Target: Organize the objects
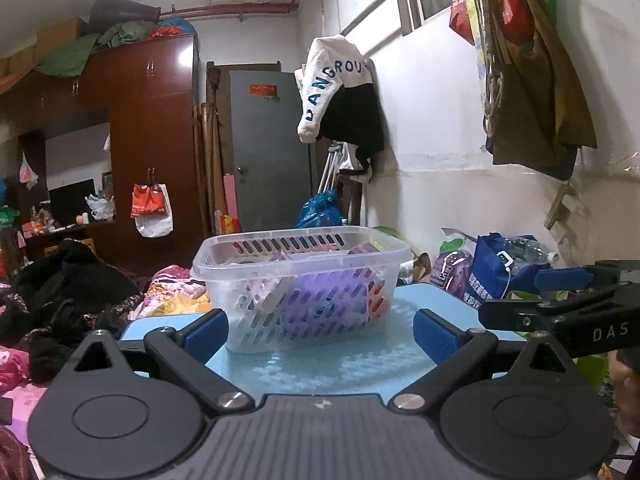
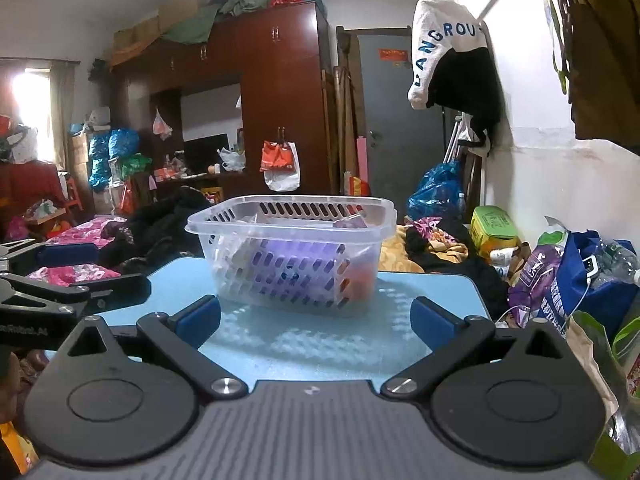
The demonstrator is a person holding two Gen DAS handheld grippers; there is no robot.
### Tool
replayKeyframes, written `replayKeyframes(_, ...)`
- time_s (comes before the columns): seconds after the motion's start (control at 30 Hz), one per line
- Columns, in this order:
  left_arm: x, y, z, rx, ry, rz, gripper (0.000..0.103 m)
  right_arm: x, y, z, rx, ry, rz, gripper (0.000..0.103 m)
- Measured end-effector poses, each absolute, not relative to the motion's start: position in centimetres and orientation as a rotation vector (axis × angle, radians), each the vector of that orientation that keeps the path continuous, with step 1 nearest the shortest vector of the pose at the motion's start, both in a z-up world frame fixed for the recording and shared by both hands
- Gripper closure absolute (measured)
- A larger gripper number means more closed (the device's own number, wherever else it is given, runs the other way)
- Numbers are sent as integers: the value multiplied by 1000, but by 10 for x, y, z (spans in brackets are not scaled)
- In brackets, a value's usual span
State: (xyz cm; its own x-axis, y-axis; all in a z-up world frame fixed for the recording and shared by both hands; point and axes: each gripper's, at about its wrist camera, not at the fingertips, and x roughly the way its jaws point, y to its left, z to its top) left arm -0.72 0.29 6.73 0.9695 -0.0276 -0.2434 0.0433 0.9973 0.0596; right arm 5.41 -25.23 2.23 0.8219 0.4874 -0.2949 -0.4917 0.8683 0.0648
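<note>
A clear slotted plastic basket [image 1: 240, 252] stands on the light blue table [image 1: 320, 368]. Inside it lie a purple packet [image 1: 316, 300], an orange item [image 1: 378, 304] and some white things. It also shows in the right wrist view [image 2: 208, 222], with the purple packet [image 2: 296, 268] and the table [image 2: 312, 344]. My left gripper [image 1: 322, 334] is open and empty, just short of the basket. My right gripper [image 2: 316, 320] is open and empty, also just short of the basket. The right gripper's arm shows at the right of the left wrist view [image 1: 560, 308].
A bed with dark clothes [image 1: 68, 288] and pink bedding lies to the left. A blue bag [image 1: 500, 276] and purple packet [image 1: 452, 272] sit to the right by the wall. A brown wardrobe [image 1: 152, 140] and grey door [image 1: 268, 152] stand behind.
</note>
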Motion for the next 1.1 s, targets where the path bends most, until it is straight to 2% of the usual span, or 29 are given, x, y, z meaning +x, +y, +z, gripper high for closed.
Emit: replayKeyframes(1.1, -1, 5, 67, 46, 264, -19, 3, 53, -255, 21, -8, 323, 537, 0)
